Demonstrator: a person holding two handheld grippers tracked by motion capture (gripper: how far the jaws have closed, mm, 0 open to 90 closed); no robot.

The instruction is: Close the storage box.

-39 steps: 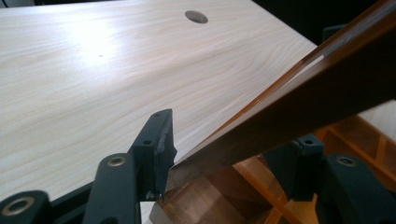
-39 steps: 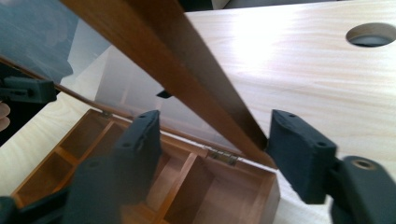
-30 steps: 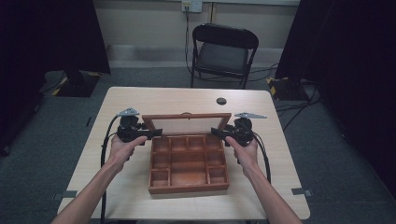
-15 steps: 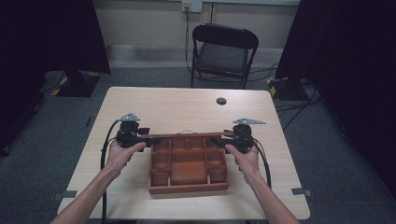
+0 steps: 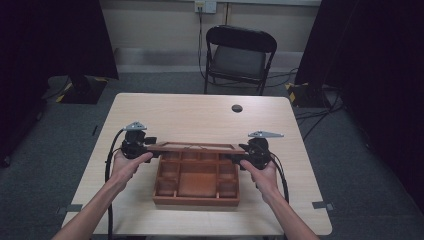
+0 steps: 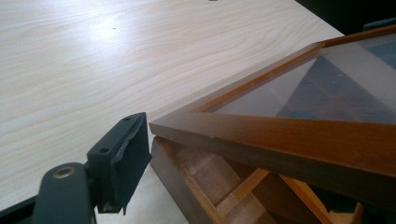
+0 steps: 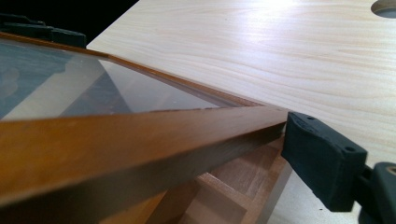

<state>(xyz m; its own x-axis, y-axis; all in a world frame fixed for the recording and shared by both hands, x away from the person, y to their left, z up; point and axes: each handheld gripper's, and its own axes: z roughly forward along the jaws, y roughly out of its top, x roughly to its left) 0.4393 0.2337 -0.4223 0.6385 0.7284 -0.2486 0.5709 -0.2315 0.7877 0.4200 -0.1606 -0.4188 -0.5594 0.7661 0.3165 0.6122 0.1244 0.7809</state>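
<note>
Left gripper (image 5: 150, 146) sits at the left end of the glass-paned lid (image 5: 192, 147), right gripper (image 5: 240, 154) at the right end; the lid hangs low over the wooden box (image 5: 196, 181), nearly flat, back edge near the box's far wall. Each gripper appears to be clamped on its end of the lid frame, but the second jaw of each is hidden, so a firm grasp cannot be told for certain.

Left hand (image 5: 127, 162) and right hand (image 5: 260, 175) wrap the gripper bodies, forearms coming in from the bottom edge, roughly symmetric, angled inward. Box sits on the table (image 5: 200, 115) near the front, centred between the hands.

Left gripper view: one black jaw pad just beside the lid's corner, at the frame edge; contact unclear. Box dividers visible under the lid, a gap between lid and box rim. Right gripper view: one jaw pad pressed against the lid's corner, compartments below.

High view adds a folding chair (image 5: 240, 55) beyond the table and a round hole (image 5: 237, 108) in the tabletop.
</note>
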